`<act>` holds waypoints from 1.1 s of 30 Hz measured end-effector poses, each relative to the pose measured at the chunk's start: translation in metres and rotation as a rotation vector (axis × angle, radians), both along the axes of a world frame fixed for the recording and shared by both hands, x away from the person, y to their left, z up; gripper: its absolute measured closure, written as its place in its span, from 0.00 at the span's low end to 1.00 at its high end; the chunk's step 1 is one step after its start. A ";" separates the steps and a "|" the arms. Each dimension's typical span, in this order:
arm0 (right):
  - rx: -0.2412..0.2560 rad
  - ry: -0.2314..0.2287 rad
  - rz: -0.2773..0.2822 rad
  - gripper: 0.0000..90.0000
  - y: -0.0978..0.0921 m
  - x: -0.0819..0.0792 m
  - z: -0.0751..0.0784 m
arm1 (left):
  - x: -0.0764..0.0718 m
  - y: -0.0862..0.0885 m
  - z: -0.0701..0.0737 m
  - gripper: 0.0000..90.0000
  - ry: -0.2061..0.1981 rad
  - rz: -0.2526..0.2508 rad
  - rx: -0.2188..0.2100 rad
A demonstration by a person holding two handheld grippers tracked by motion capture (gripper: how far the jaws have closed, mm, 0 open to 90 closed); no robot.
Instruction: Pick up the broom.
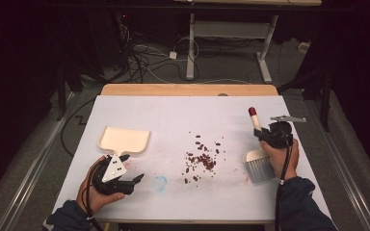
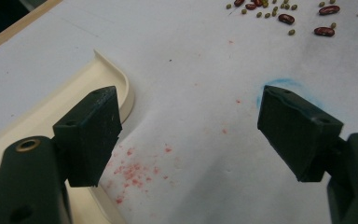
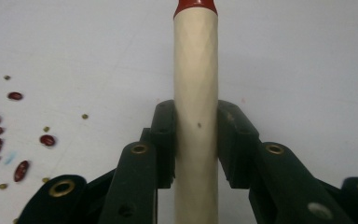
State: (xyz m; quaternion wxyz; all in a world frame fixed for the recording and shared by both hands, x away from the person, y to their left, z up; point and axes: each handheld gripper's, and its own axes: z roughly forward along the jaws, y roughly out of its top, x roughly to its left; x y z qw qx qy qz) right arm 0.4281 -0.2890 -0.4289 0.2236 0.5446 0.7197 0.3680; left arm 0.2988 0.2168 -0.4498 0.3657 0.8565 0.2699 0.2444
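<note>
High view: your right gripper has the brush clamped by its handle | left gripper gaping, dustpan just beside it | beans between your grippers, all unswept

Left gripper: held low in left hand, fingers spread wide. Right gripper: fingers clamped, right hand gripping behind.

Brush handle matt plastic, faceted; dustpan smooth plastic.

Lab, floor cables, bare test table
</note>
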 end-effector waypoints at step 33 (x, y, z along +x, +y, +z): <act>0.121 -0.374 0.243 0.79 0.077 -0.085 0.066 | 0.007 -0.140 0.052 0.26 0.113 -0.268 -0.266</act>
